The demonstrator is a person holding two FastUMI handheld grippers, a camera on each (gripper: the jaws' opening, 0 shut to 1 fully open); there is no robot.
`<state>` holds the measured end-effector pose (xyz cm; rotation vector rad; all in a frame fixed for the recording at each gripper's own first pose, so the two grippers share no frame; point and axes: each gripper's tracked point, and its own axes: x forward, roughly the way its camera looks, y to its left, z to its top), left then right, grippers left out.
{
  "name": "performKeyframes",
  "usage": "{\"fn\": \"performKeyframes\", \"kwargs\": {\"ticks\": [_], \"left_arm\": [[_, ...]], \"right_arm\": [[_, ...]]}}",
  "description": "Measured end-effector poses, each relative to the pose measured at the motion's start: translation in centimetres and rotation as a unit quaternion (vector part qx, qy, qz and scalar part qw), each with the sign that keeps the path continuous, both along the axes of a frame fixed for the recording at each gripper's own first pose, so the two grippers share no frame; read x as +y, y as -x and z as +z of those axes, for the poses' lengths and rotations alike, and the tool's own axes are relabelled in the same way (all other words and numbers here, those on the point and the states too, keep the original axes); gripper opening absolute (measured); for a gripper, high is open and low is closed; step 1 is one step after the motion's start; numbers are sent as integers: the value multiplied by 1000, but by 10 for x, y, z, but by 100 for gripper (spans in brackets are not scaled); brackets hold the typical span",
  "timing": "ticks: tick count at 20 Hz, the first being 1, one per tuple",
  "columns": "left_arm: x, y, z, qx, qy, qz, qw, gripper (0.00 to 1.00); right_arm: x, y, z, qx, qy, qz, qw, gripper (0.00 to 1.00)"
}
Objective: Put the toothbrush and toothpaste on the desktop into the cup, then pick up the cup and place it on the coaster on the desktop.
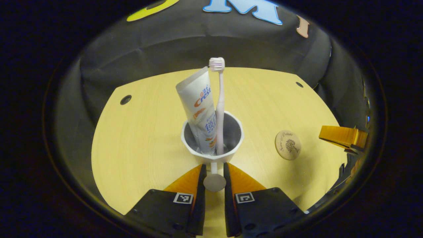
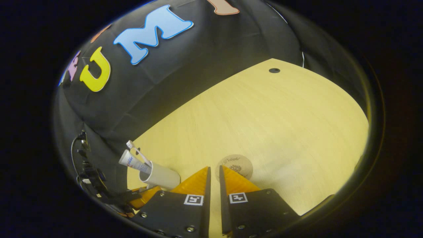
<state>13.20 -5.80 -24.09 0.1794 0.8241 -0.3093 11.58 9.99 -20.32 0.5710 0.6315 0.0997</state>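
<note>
A white cup [image 1: 231, 132] stands in the middle of the wooden desktop [image 1: 142, 138]. Inside it, upright, are a white toothpaste tube [image 1: 200, 109] and a pale pink toothbrush [image 1: 219, 99] with its bristles on top. My left gripper [image 1: 214, 172] is shut on the cup's handle [image 1: 214, 181], which sticks out toward me. The round wooden coaster [image 1: 288, 144] lies to the cup's right. In the right gripper view, my right gripper [image 2: 214, 172] is shut on nothing, with the coaster [image 2: 236, 165] just beyond its tips and the cup [image 2: 160, 177] off to the left.
A finger of the right gripper [image 1: 343, 137] pokes in at the right edge of the left gripper view. The desktop has small round holes [image 1: 125, 99] near its back corners. Black cloth walls the table at the back and sides.
</note>
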Motion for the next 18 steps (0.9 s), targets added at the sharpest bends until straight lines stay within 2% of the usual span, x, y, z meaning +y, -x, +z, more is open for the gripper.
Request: {"fn": "performKeyframes", "kwargs": {"ticks": [2,3,4,5,6,8,11,12,13,18], "left_arm": [[-19,1,11,-15,-5,-20,1000,32],[-30,1,15,-22,-7,-29,999,38],[-40,-1,17,-25,-8,-38,999,38],[-47,1,14,-23,-8,-44,999,32],[-53,3,10,-21,-9,-48,999,38],[-59,-1,7,-36,-12,-43,998,24],[-70,-1,10,-51,-7,-44,998,24],[-71,-2,10,-61,-7,-44,997,29],[-74,-4,14,-77,-7,-48,996,24],[-101,-6,30,-133,13,-59,989,24]], "right_arm": [[-7,2,1,-1,-1,-5,1000,14],[-10,4,1,0,-1,-8,1000,14],[-14,5,1,-1,-1,-10,1000,14],[-18,6,1,-1,-1,-12,1000,14],[-21,7,1,-1,-2,-14,1000,14],[-29,11,1,-1,-2,-17,1000,14],[-42,18,-3,2,6,-19,1000,14],[-46,20,-5,4,6,-21,1000,14],[-50,21,-6,7,5,-22,1000,14],[-71,34,-12,20,30,-16,999,14]]}}
